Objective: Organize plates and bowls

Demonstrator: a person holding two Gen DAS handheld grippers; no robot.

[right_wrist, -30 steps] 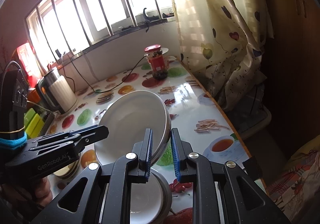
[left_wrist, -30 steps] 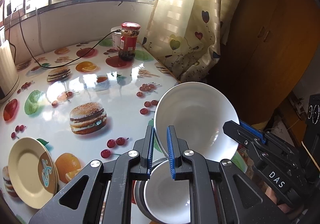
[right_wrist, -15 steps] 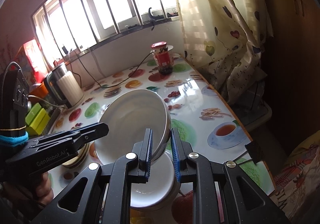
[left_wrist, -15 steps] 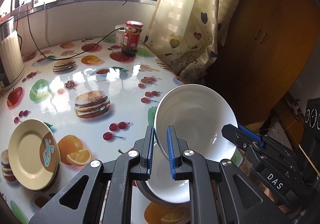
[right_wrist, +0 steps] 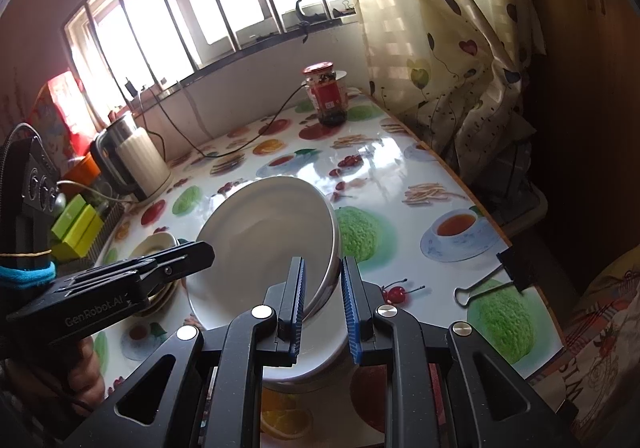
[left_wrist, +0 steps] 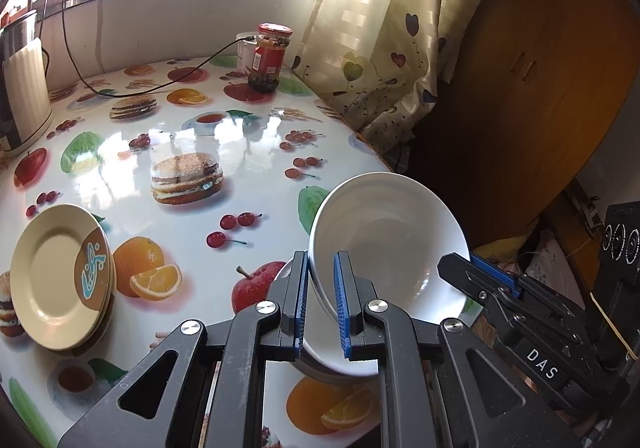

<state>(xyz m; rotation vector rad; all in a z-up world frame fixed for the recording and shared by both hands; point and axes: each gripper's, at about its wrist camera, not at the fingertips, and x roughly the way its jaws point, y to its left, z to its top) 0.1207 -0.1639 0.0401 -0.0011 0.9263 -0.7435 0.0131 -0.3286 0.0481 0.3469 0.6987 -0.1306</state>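
Sunlit from the barred window, a fruit-print table [left_wrist: 240, 232] is filling the room. Both grippers are clamping one white bowl [left_wrist: 392, 244]: the left gripper [left_wrist: 322, 300] is pinching its rim at nine o'clock, the right gripper [right_wrist: 323, 300] at three o'clock, likely sharing the load to keep it steady. Directly under it another bowl [left_wrist: 340, 362] is waiting, probably for nesting. Stacked plates [left_wrist: 56, 276] are sitting at the table's nine o'clock, a jar [left_wrist: 270, 56] at twelve.
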